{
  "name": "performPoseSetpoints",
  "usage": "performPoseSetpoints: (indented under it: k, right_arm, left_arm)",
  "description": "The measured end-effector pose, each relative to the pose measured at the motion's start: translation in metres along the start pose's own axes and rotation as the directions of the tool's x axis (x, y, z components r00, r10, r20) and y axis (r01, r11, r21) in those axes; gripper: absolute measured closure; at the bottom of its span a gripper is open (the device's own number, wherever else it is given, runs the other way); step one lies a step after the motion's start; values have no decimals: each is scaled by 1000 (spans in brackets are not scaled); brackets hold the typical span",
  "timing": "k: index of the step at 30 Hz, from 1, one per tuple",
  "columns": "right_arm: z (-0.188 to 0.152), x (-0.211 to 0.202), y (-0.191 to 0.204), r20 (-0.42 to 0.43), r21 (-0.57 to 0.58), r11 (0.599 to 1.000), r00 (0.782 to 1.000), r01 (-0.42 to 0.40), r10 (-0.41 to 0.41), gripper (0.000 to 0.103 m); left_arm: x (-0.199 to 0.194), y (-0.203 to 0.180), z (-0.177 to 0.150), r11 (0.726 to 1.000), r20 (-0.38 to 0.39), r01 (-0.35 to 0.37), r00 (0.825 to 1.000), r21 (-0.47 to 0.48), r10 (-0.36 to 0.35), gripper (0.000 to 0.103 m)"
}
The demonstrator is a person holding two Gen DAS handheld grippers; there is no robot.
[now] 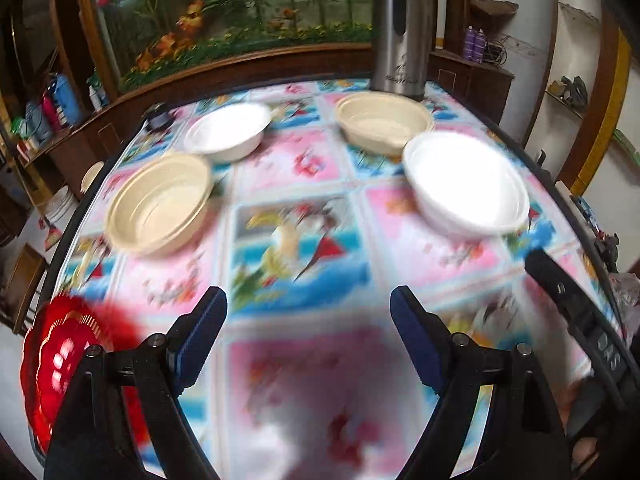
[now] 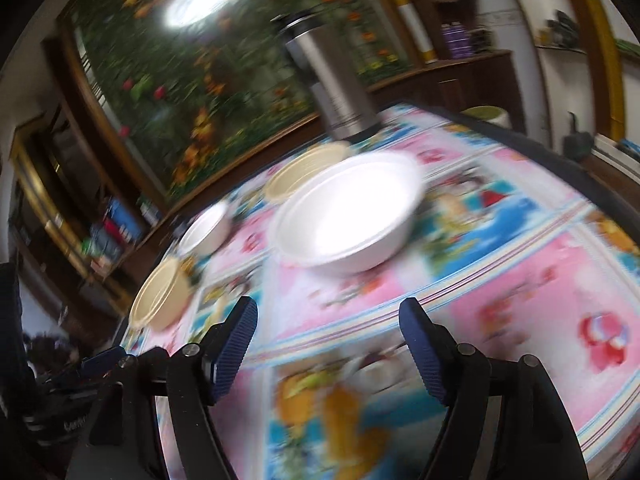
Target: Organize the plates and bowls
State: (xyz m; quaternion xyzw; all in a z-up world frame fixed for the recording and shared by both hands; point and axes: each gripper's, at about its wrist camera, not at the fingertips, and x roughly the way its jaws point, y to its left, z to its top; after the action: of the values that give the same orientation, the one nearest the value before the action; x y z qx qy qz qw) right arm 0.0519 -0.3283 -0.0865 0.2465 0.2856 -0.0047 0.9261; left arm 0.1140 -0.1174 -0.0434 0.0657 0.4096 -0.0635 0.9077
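Note:
Four bowls stand apart on the picture-patterned tablecloth (image 1: 304, 168). A beige bowl (image 1: 160, 204) is at the left, a white bowl (image 1: 228, 132) behind it, a second beige bowl (image 1: 384, 122) at the back right, and a larger white bowl (image 1: 466, 184) at the right. A red scalloped plate (image 1: 60, 364) lies at the table's near left edge. My left gripper (image 1: 308, 332) hangs open over bare cloth, nothing between its fingers. My right gripper (image 2: 328, 344) is open too, short of the large white bowl (image 2: 348, 212), with the other bowls (image 2: 160, 300) behind and to the left.
A tall steel thermos (image 1: 400, 28) stands at the back of the table, close behind the beige bowl. A small dark jar (image 1: 158, 118) sits at the back left corner. The other gripper's black body (image 1: 580, 320) shows at the right edge. Wooden shelves surround the table.

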Motion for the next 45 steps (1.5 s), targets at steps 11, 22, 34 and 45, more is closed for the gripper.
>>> performPoseSetpoints:
  k: [11, 22, 34, 45]
  right_arm:
    - [29, 1, -47, 76, 123, 992, 997, 19, -28, 26]
    - [32, -2, -53, 164, 132, 978, 970, 160, -181, 26]
    - [31, 2, -61, 153, 152, 947, 940, 284, -306, 26]
    - [30, 4, -60, 145, 141, 942, 935, 303, -323, 26]
  left_arm:
    - [37, -39, 61, 992, 59, -62, 996, -107, 68, 19]
    - [35, -59, 48, 995, 154, -100, 983, 1, 98, 19]
    - [34, -59, 48, 999, 132, -40, 991, 16, 38, 19]
    - [37, -52, 51, 999, 116, -35, 993, -9, 36, 19]
